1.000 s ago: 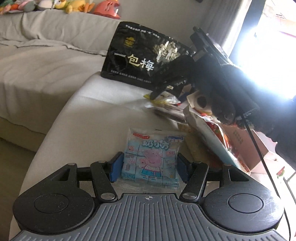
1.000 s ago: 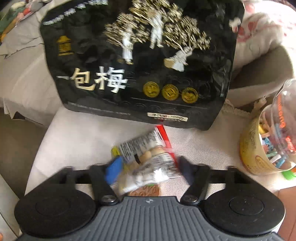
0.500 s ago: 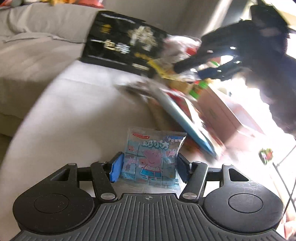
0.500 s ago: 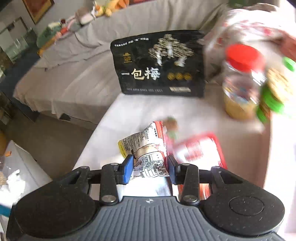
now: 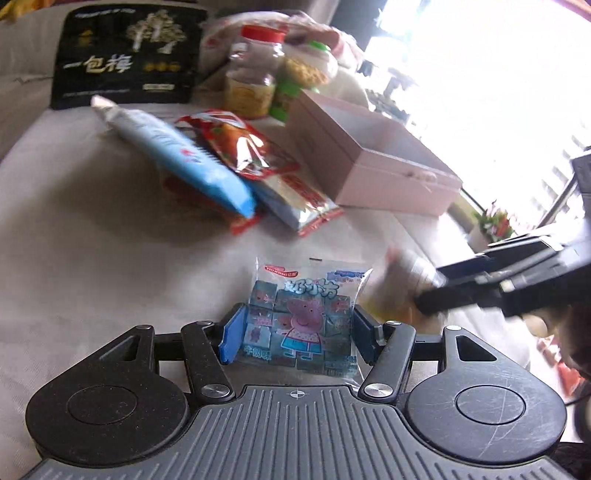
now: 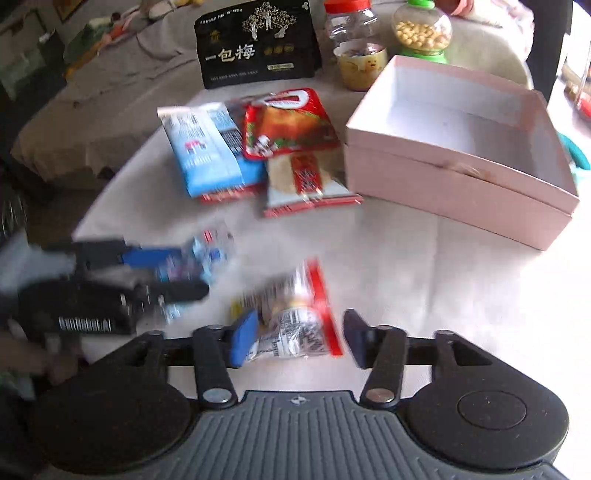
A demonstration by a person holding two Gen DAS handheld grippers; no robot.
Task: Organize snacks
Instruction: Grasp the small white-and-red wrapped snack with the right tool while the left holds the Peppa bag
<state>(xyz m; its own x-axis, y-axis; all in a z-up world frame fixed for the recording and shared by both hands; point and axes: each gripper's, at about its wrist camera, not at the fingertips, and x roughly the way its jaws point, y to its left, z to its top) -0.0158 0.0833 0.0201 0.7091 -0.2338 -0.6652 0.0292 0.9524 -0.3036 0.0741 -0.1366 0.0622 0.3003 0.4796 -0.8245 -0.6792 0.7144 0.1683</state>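
My left gripper [image 5: 295, 328] is shut on a small pale-blue packet with a pink pig print [image 5: 303, 317], held just above the white cloth. A clear and silver snack packet with a red strip [image 6: 291, 325] lies between the fingers of my right gripper [image 6: 299, 336]. Those jaws are opening; the right pad stands clear of the packet. In the right wrist view the left gripper [image 6: 177, 273] is blurred at the left with its packet. An open pink box [image 6: 461, 177] sits to the right, and nothing shows inside it.
Blue, red and white snack bags [image 6: 255, 147] lie piled mid-table, left of the box. A black bag with white characters [image 6: 258, 48], a red-lidded jar [image 6: 356, 51] and a green-capped jar [image 6: 423, 29] stand at the back. A grey sofa is beyond the table edge.
My right gripper came back from the black bag to the near part of the table with its packet, and its jaws have spread. My left gripper shifted across the table, still gripping the pig packet.
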